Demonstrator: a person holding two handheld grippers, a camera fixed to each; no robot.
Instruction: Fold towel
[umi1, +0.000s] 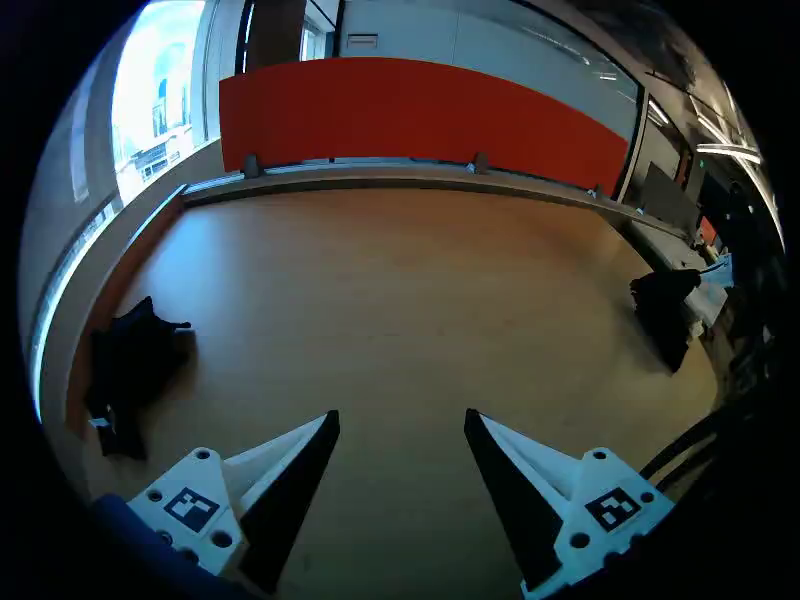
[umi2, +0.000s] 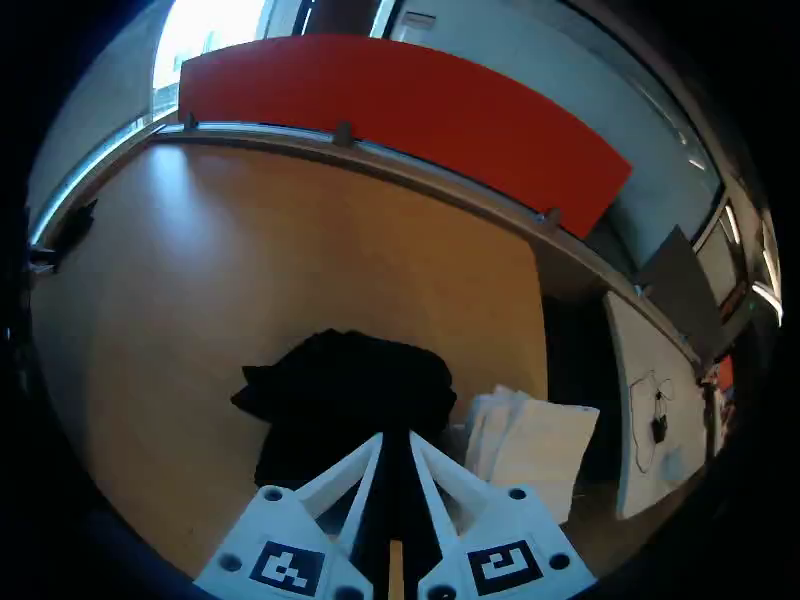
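Note:
A crumpled black towel lies on the wooden table in the right gripper view. My right gripper is shut on the towel's near edge, with dark cloth showing in the thin gap between its white fingers. In the left gripper view my left gripper stands open over bare table, nothing between its fingers. A dark bunched cloth sits far right there, and another black cloth lies at the table's left edge.
A stack of folded white towels rests just right of the black towel. A red partition runs along the table's far edge. A second table with a cable stands beyond the right edge. Windows are at the left.

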